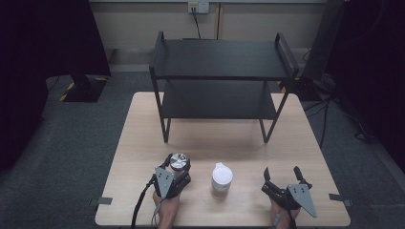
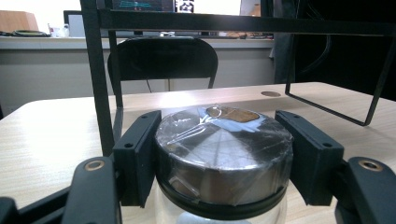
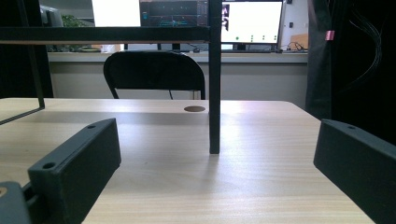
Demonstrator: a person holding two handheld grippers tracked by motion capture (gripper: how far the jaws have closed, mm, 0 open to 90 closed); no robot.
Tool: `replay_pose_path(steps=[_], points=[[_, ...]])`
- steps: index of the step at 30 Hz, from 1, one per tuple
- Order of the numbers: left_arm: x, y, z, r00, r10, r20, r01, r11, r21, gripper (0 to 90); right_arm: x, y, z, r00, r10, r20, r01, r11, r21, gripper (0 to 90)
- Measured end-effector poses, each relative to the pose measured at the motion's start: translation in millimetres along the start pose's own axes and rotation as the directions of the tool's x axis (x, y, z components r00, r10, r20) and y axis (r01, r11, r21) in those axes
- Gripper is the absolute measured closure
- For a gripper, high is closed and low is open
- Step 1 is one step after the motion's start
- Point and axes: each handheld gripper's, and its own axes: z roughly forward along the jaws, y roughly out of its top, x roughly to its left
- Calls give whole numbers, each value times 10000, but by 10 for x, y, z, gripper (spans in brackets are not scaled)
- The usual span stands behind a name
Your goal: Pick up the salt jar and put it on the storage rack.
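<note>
At far left of the worktop (image 1: 143, 143), near the front edge, left gripper (image 1: 175, 168) closed on jar (image 1: 178, 164), one black pad against each side of the silver lid, lid wrapped in clear film (image 2: 224, 140) and glass showing below the dark seal ring; jar upright, standing on the wood, well in front of the rack's left front leg (image 2: 100, 93). Seen from the left gripper view, left gripper (image 2: 224, 158) level with the lid, jaws hugging it left and right, a chair (image 2: 163, 58) beyond the far edge. Just right of the jar, apart from both grippers, white-lidded cup (image 1: 222, 179) upright on the worktop, roughly midway between the two hands. Behind, at the middle of the worktop, black two-tier rack (image 1: 219, 59), both shelves bare. At right, right gripper (image 1: 282, 172) held wide, nothing between its jaws, resting low near the front edge, well apart from the cup. From the right gripper view, right gripper (image 3: 215, 168) with jaws spread to either side over bare wood, a rack leg (image 3: 214, 93) straight ahead, screens (image 3: 252, 21) lit on the far desk
</note>
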Motion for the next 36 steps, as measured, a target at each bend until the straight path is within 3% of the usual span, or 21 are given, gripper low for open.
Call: replay_pose_path(steps=[15,26,36], points=[[-37,39,4,9999,1,-133,1,9999,155,354,-4,0,-1,10000,2,-32,-2,10000,-2,0],[-15,56,-9,9998,-190,34,189,9997,147,355,-7,0,-1,10000,2,-46,-2,10000,-2,0],[19,178,-40,9994,8,334,-8,10000,4,355,-9,-1,-2,10000,13,-58,-13,10000,-11,0]])
